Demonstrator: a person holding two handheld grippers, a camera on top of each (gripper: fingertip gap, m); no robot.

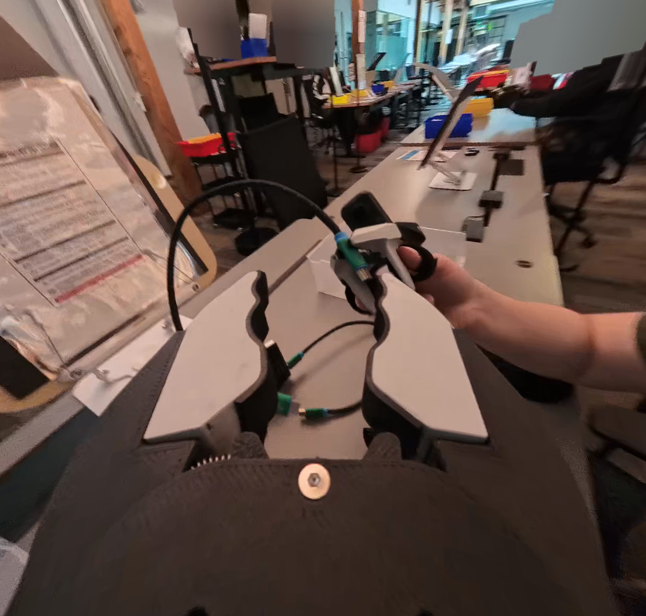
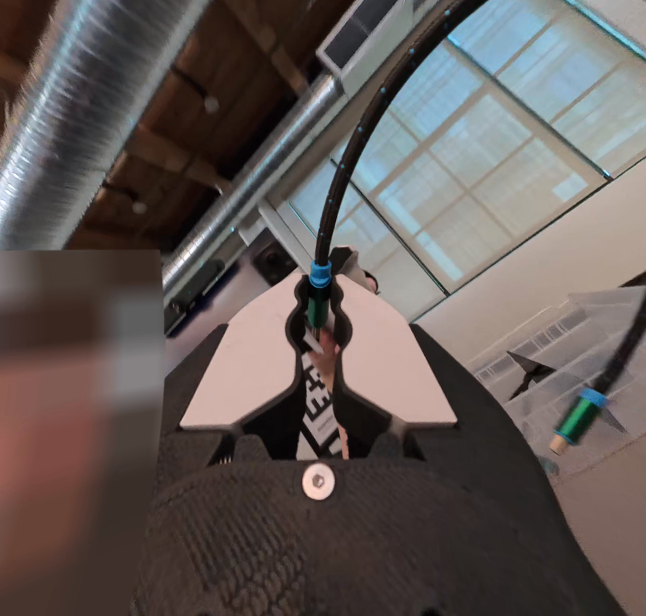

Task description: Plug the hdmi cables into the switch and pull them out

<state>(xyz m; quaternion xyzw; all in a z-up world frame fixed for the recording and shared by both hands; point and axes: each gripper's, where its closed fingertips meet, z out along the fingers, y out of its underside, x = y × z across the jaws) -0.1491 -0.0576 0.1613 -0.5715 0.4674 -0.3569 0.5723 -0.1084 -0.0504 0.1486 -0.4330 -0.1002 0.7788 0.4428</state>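
Right wrist view: right gripper [image 2: 320, 305] clamps a green plug [image 2: 317, 311] aloft, left gripper [image 1: 320, 305] gapes empty above the switch [image 1: 278, 360], nothing visibly plugged in yet.

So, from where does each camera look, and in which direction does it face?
Left wrist view: sits on the left hand-held gripper, open, facing forward over the grey table; shows the person's right hand.
Right wrist view: sits on the right hand-held gripper, tilted up toward ceiling ducts and windows.
Shared: the green plug that the right one clamps.
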